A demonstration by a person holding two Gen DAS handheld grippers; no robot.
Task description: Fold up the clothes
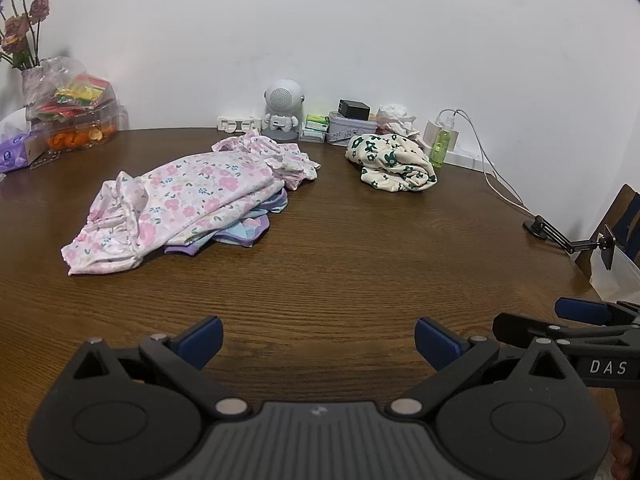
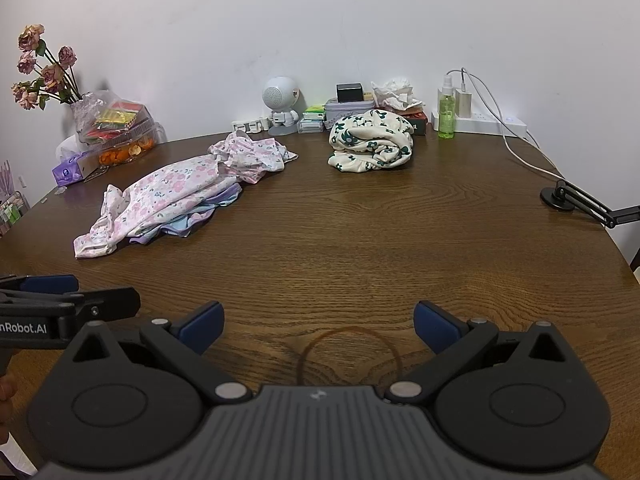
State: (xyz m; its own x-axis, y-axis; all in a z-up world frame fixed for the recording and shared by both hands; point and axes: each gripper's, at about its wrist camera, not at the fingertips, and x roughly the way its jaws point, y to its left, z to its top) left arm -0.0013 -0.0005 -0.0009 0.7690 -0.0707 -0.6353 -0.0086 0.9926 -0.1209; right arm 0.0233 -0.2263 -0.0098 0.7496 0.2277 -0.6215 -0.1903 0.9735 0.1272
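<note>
We see pink floral garment (image 1: 188, 196) rumpled far left on desk (image 1: 340, 264), cream bundle (image 1: 392, 164) far right. Both soft, light, limp; we judge hem corners best hold. Left gripper (image 1: 318, 340) and right gripper (image 2: 318, 322) spread wide, empty.

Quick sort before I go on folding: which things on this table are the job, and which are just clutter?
Job: pink floral garment, purple and blue clothes under it, cream garment with green flowers.

Clutter: robot-shaped speaker, green spray bottle, snack box, dried roses, power strip.

floral pile (image 1: 188, 196) left on table (image 1: 360, 272) | bundle (image 1: 394, 164) right, behind
</note>
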